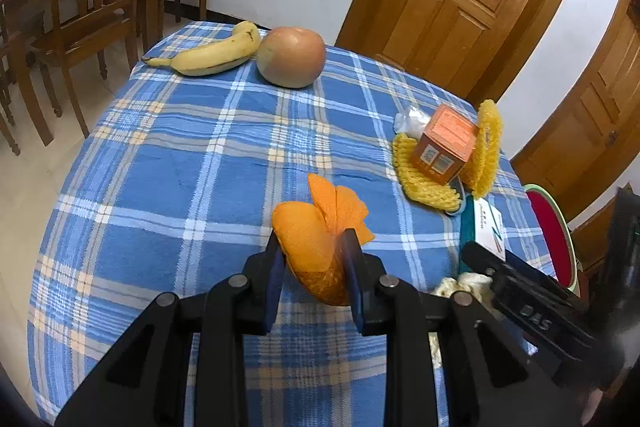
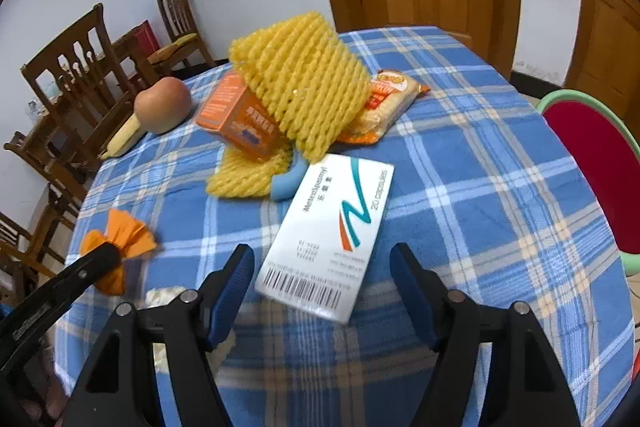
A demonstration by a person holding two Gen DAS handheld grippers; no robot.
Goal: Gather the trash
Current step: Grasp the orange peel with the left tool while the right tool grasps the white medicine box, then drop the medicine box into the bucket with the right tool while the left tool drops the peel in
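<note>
Crowding the far side of the blue plaid tablecloth (image 1: pixel 168 163) are a banana (image 1: pixel 216 57) and a round reddish fruit (image 1: pixel 291 57) just beside it, well apart from the left gripper (image 1: pixel 314 267). Nearer the right edge, an orange carton (image 2: pixel 240 121) sits on and under a yellow foam fruit net (image 2: pixel 304 83), with a snack packet (image 2: pixel 384 103) behind it and a small blue curved piece (image 2: pixel 286 183) poking out at the net's base. A red basin with a green rim (image 2: pixel 596 171) stands off the table's right side.

The orange peel (image 1: pixel 316 231) is clamped between the left gripper's blue pads (image 1: pixel 274 283), close to the table's near edge; it is bright orange, pebbled outside, and splits into several pointed lobes (three or four, hard to count). Its long axis runs forward and slightly right, away from the gripper, lobes fanning upward beyond the pads.

A white capsule box (image 2: pixel 332 235) with a barcode and teal-and-orange swoosh lies flat directly ahead of the right gripper (image 2: pixel 322 279), whose fingers stand wide apart on either side of the box's near end, not touching it. The box's long axis points away and a little right, toward the net. Something pale and crumpled (image 2: pixel 162 297) lies by the right gripper's left finger.
</note>
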